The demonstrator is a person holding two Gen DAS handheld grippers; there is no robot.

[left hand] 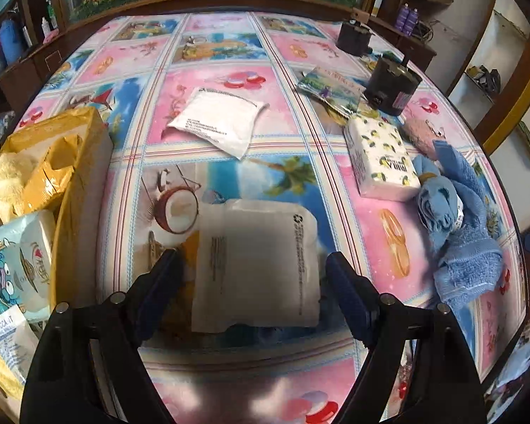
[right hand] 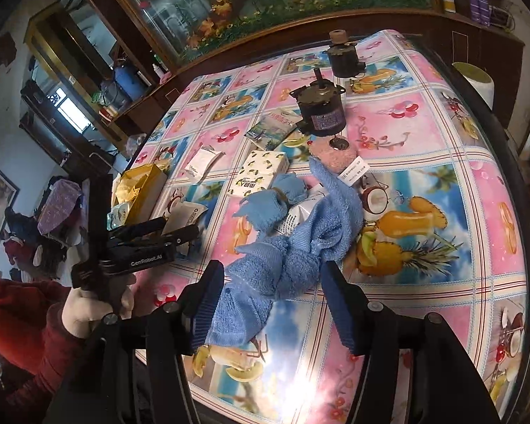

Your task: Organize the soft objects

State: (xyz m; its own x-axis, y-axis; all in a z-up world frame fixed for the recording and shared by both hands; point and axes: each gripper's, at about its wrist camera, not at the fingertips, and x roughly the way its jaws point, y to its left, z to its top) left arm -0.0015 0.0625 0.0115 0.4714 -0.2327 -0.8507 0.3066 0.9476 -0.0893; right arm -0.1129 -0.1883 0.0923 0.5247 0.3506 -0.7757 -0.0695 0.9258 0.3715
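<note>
Across the fruit-print tablecloth (left hand: 226,46) before a floral cabinet (right hand: 265,3), both grippers (left hand: 251,265) (right hand: 272,279) gape wide, empty.

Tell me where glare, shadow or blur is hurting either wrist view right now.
Left wrist view: a dark shadow covers the white pouch between the left gripper fingers, and its print is blurred. Right wrist view: glare washes out the tablecloth near the right gripper; the blue towel stays readable.
</note>
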